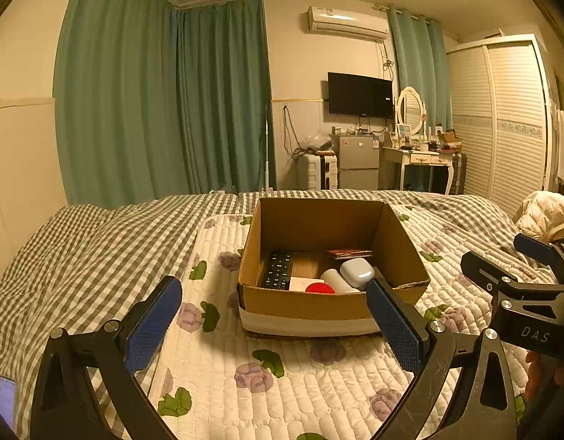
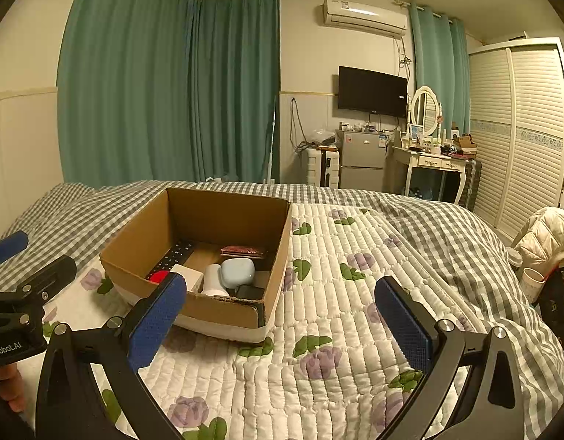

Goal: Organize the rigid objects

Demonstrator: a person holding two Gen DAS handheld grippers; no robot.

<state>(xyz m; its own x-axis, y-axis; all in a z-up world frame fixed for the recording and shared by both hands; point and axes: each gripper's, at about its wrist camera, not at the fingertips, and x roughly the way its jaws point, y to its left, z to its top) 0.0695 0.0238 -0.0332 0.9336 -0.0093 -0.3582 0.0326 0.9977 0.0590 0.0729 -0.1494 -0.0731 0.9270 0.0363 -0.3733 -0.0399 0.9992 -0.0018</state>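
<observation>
An open cardboard box (image 1: 311, 304) stands on a floral quilted mat on the bed; it also shows in the right wrist view (image 2: 223, 310). Inside lie a black remote (image 1: 278, 269), a red round object (image 1: 319, 288), a white cylinder (image 1: 336, 279), a pale blue case (image 1: 357, 272) and a dark red flat item (image 1: 349, 253). My left gripper (image 1: 274, 324) is open and empty, just in front of the box. My right gripper (image 2: 282, 321) is open and empty, to the right of the box's near corner.
The floral mat (image 2: 336, 330) lies over a grey checked bedspread (image 1: 80, 256). A cream jacket (image 2: 545, 234) lies at the bed's right edge. A phone (image 1: 5, 401) lies at lower left. Behind the bed are green curtains, a fridge, a dressing table and a wardrobe.
</observation>
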